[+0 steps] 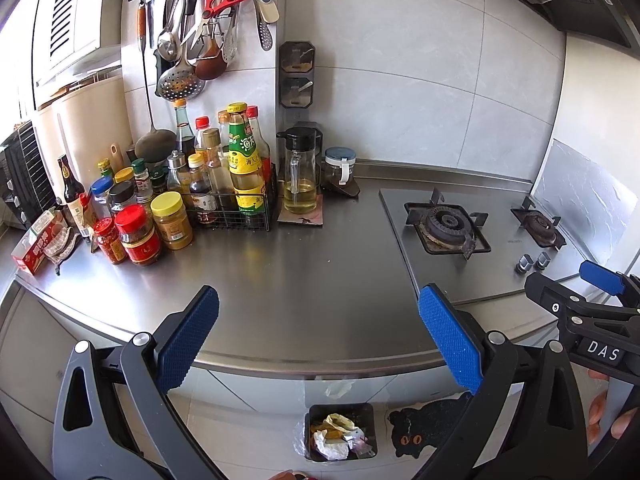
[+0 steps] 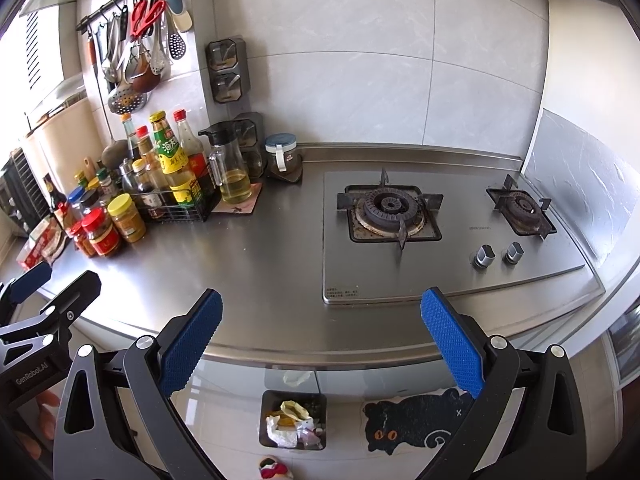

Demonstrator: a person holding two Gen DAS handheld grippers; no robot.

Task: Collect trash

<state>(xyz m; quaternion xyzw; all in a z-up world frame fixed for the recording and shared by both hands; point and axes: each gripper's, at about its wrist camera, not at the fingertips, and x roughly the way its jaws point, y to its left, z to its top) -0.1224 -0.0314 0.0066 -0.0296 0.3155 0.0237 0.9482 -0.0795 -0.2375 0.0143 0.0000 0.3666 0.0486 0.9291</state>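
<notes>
A dark square trash bin (image 1: 340,432) (image 2: 293,420) stands on the floor below the steel counter's front edge, holding crumpled white paper, yellow scraps and wrappers. My left gripper (image 1: 320,332) hangs open above the counter edge with nothing between its blue pads. My right gripper (image 2: 322,334) is open too, empty, held over the same edge. In the left wrist view the right gripper (image 1: 592,292) shows at the far right; in the right wrist view the left gripper (image 2: 44,284) shows at the far left.
Sauce bottles and jars (image 1: 168,200) crowd the counter's left, with an oil jug (image 1: 300,176) beside them. A two-burner gas hob (image 2: 440,220) fills the right. Utensils hang on a wall rail (image 1: 200,12). A black cat mat (image 2: 416,424) lies on the floor right of the bin.
</notes>
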